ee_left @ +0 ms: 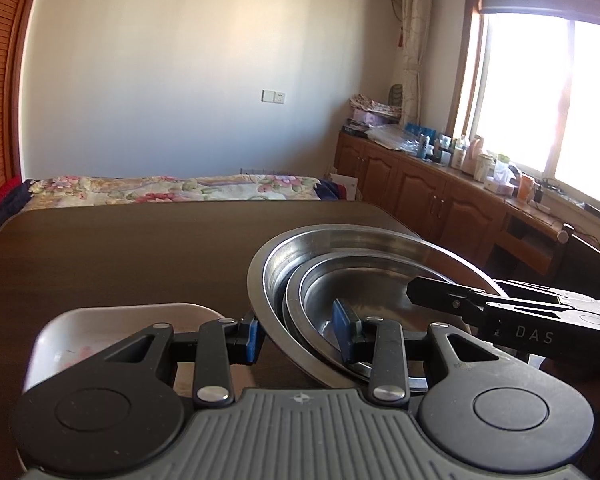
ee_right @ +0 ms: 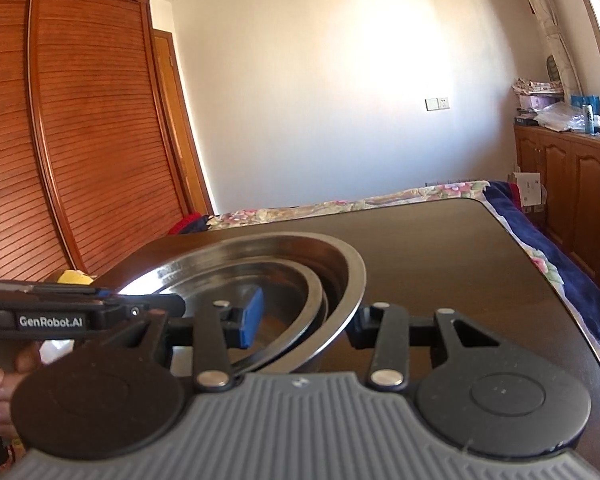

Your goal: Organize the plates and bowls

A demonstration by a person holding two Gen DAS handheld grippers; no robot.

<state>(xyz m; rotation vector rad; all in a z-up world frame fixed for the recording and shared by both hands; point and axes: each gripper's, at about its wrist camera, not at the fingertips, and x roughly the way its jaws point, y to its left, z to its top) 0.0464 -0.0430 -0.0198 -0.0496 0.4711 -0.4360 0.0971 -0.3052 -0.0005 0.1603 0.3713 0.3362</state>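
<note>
We have both grippers on one nested stack of steel dishes: a large steel bowl (ee_left: 380, 240) with a smaller steel dish (ee_left: 376, 280) lying inside it, low and right of centre in the left wrist view. Our left gripper (ee_left: 300, 336) straddles the near rims of both, one blue pad outside and one inside, and seems clamped on them. Our right gripper (ee_right: 304, 320) straddles the opposite rim of the stack at lower centre of its own view; whether its pads press we cannot tell.

The stack sits tilted. If we lift unevenly, the smooth inner dish could slide out or clatter. A thin rim between pads may also pivot and slip.

A white dish (ee_left: 112, 328) sits just beside our left gripper at lower left, close enough to be knocked. The dark tabletop (ee_left: 140, 248) lies bare across the upper middle, so that way is free; its rounded far corner and right edge fall away toward the bed (ee_right: 560, 256)
</note>
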